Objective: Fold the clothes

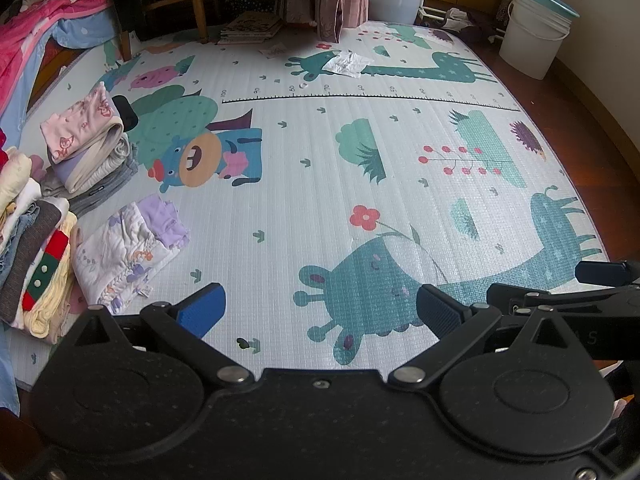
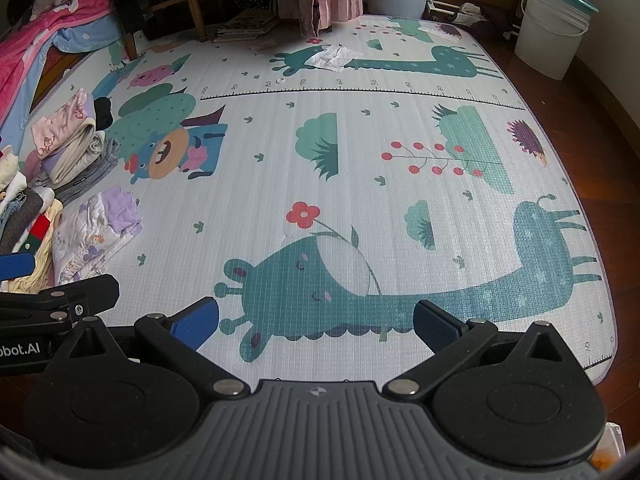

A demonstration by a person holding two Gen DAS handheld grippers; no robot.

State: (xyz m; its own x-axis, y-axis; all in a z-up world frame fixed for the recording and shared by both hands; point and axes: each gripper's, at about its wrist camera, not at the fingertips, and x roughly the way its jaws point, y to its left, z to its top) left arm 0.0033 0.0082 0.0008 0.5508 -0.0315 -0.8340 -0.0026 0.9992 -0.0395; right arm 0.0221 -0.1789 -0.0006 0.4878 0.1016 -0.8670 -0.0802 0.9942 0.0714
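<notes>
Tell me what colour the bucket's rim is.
Teal, on a white bucket; clearest in the right wrist view.

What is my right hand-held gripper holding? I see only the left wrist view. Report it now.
Observer: Nothing. The right hand-held gripper is open, and only the play mat shows between its fingers.
Operator: Tell me where the mat ends on that side.
Observer: Its near right corner lies just right of the gripper and is printed with a ruler scale. Beyond it is wooden floor.
</notes>
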